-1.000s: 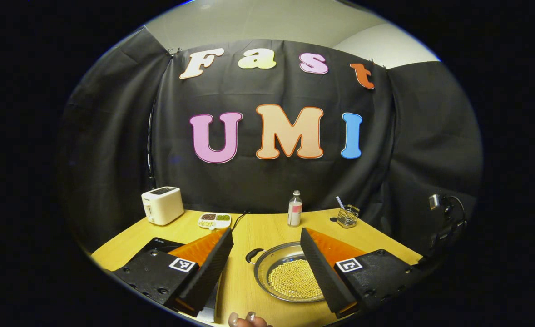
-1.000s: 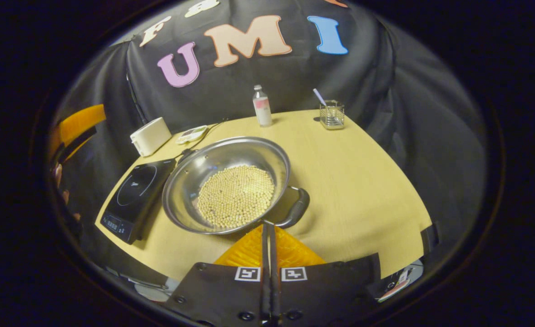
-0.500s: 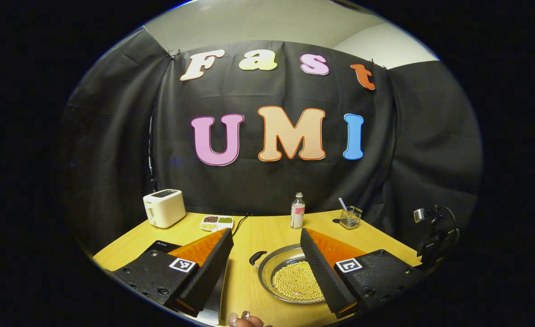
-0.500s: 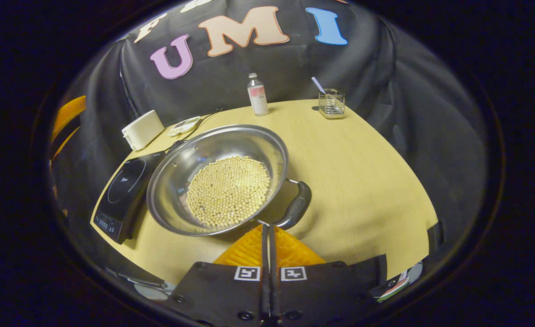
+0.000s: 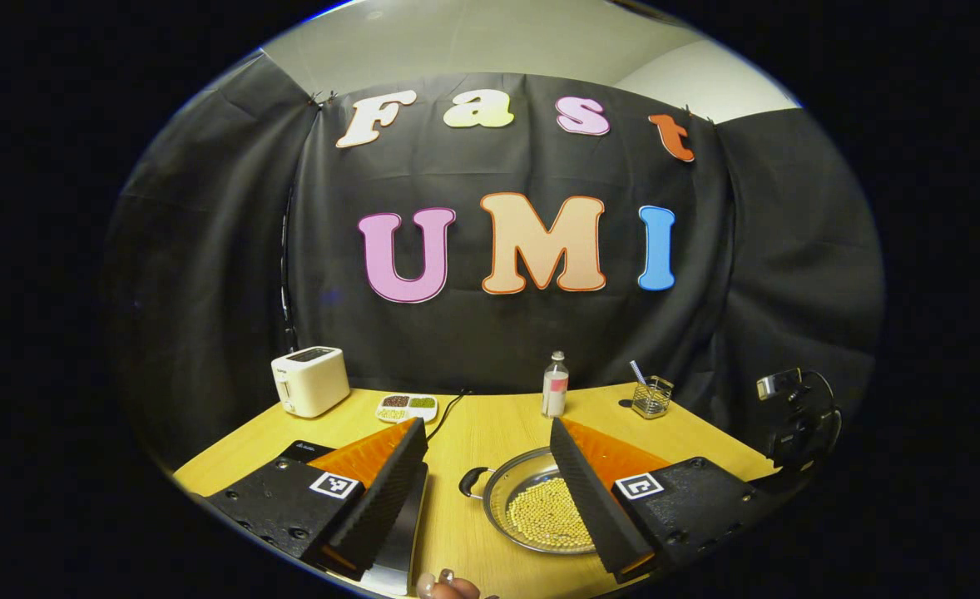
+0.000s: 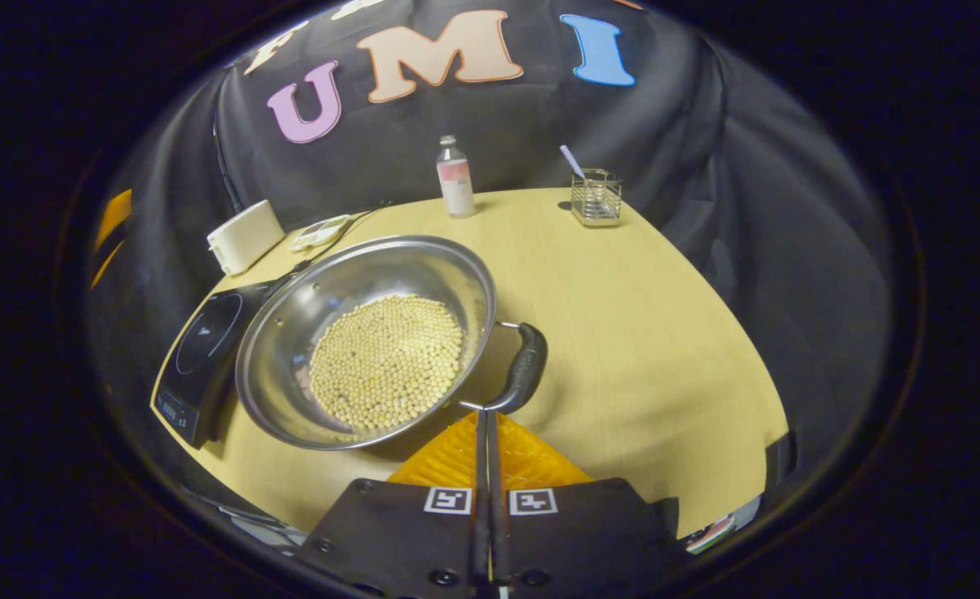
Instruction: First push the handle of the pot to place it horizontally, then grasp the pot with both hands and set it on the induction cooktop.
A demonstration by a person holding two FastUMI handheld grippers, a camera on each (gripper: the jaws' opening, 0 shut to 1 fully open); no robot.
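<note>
A steel pot (image 6: 423, 266) holding pale beans (image 6: 386, 359) sits on the wooden table, beside the black induction cooktop (image 6: 199, 341) on its left. The pot's black side handle (image 6: 525, 366) points toward me. My right gripper (image 6: 483, 413) is shut with nothing between its fingers, its tips at the near end of that handle. In the left gripper view the pot (image 5: 507, 491) lies low between the fingers, its other handle (image 5: 472, 481) facing left. My left gripper (image 5: 487, 426) hangs open above the table's front, apart from the pot.
A cream toaster (image 6: 245, 237), a divided snack dish (image 5: 407, 408), a small bottle (image 6: 455, 179) and a glass holder with a straw (image 6: 596, 195) line the table's back edge. A hand's fingertips (image 5: 444, 585) show at the bottom. Bare table lies right of the pot.
The pot has slid and turned a little toward the cooktop with the shut right gripper at its handle. The left gripper has drawn back, so the pot looks smaller there.
</note>
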